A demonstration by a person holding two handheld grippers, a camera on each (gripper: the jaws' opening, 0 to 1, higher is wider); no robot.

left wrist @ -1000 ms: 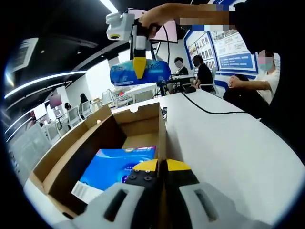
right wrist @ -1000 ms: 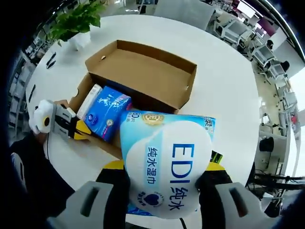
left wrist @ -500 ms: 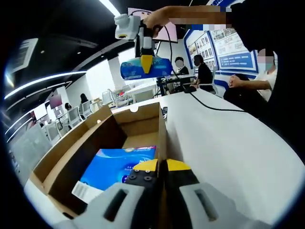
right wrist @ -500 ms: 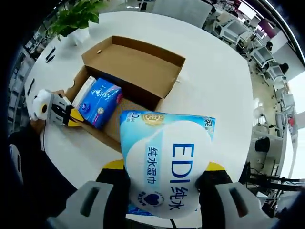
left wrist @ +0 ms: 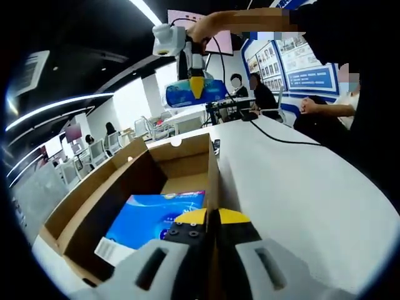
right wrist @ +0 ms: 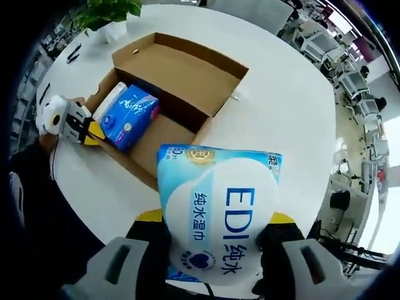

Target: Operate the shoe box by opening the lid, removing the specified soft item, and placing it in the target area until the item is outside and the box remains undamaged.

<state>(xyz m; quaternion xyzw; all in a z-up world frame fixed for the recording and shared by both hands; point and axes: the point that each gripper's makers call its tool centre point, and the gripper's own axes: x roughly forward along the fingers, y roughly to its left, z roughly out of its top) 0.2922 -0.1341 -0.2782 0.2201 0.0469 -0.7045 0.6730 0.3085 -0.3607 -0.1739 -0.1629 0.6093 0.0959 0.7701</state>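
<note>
Two grippers share the work. The right gripper [right wrist: 215, 240] pinches a pack of wet wipes [right wrist: 219, 215] between its jaws and holds it high above the white surface [right wrist: 281, 106], clear of the shoe box [right wrist: 169, 94], likely so it can be carried to a free spot without catching the cardboard. The left gripper [left wrist: 210, 219] has its jaws pressed together on the box's near wall, apparently steadying it. A second blue pack [left wrist: 156, 215] lies inside the box, whose lid [right wrist: 187, 78] stands open.
</note>
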